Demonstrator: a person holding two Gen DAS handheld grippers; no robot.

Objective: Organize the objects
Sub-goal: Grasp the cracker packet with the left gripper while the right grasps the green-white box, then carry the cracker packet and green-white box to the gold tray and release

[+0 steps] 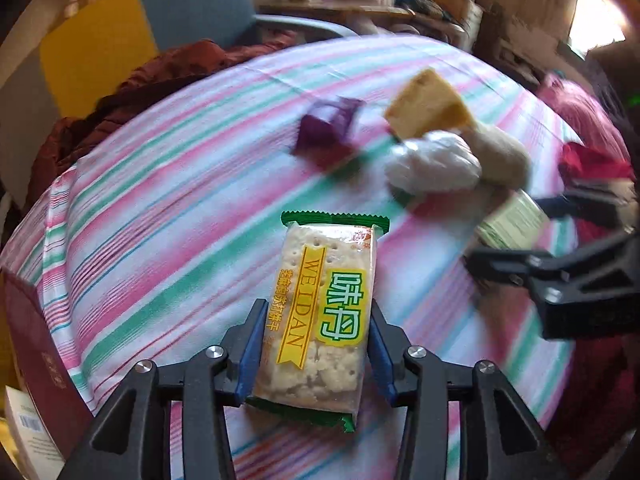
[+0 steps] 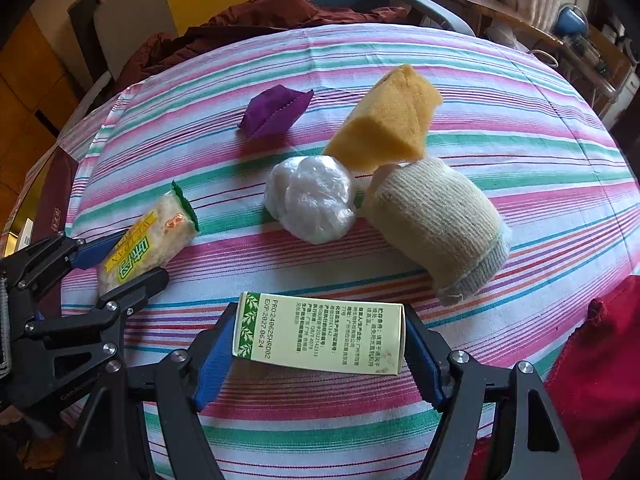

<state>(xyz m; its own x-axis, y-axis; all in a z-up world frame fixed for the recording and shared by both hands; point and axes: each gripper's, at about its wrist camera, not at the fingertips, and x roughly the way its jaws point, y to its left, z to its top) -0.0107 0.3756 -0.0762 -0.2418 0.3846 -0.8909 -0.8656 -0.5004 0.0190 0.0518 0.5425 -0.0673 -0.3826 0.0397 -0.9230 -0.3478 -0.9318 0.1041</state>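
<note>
My left gripper (image 1: pixel 316 354) is clenched on the cracker packet (image 1: pixel 320 312), blue pads pressed to both its long sides. My right gripper (image 2: pixel 316 356) grips the pale green carton (image 2: pixel 320 336) by its two ends — just in front of the white plastic bundle (image 2: pixel 312 200). Behind that bundle leans the yellow sponge (image 2: pixel 388 120); the knitted roll (image 2: pixel 436 228) touches its right side, the purple pouch (image 2: pixel 276 110) lies further back-left — all on the striped cloth (image 2: pixel 500 128).

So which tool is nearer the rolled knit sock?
Right. The right tool, closed on the green-and-cream box, sits just below the sock. The left tool grips the cracker packet farther away.
</note>
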